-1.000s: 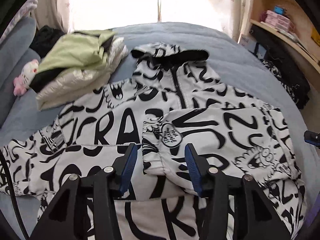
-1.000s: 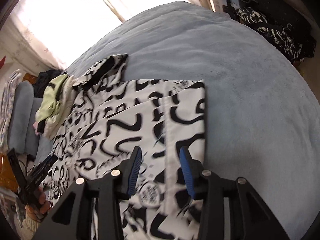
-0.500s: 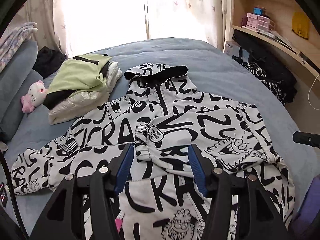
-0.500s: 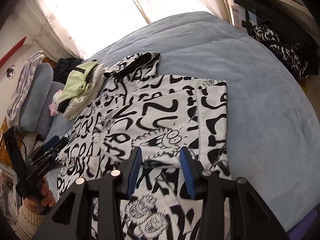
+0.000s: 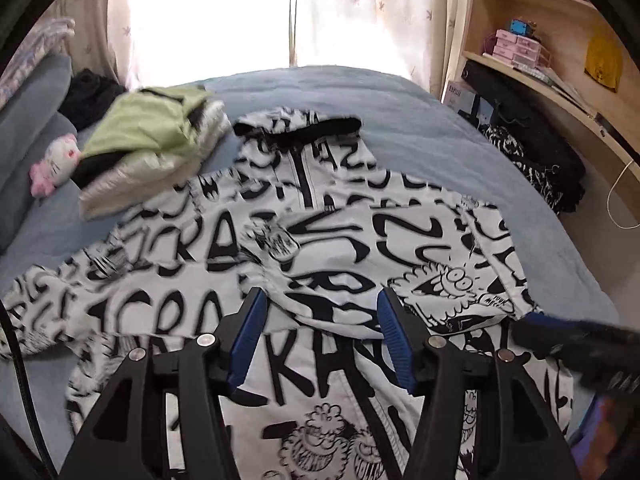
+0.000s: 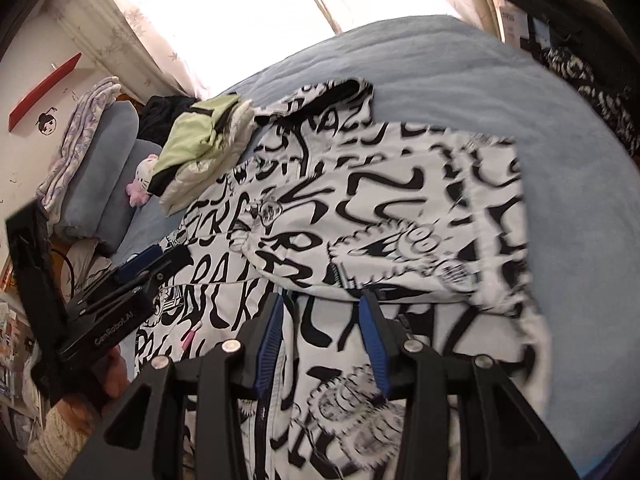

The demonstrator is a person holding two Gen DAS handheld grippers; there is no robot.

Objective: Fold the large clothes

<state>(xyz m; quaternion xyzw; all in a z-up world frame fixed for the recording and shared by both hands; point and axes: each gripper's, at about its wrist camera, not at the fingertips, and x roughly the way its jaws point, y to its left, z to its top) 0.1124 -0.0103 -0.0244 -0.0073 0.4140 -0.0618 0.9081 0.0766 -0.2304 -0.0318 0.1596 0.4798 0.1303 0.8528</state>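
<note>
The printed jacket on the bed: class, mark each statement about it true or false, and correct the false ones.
1. The black-and-white printed jacket lies on a blue bed cover. True.
2. One sleeve is folded across the jacket's front. True.
3. The left gripper is clamped on the hood. False: its jaws stand open, empty, near the hem.
4. A pink plush toy sits on the jacket. False: it lies apart, beside the folded green clothes.
</note>
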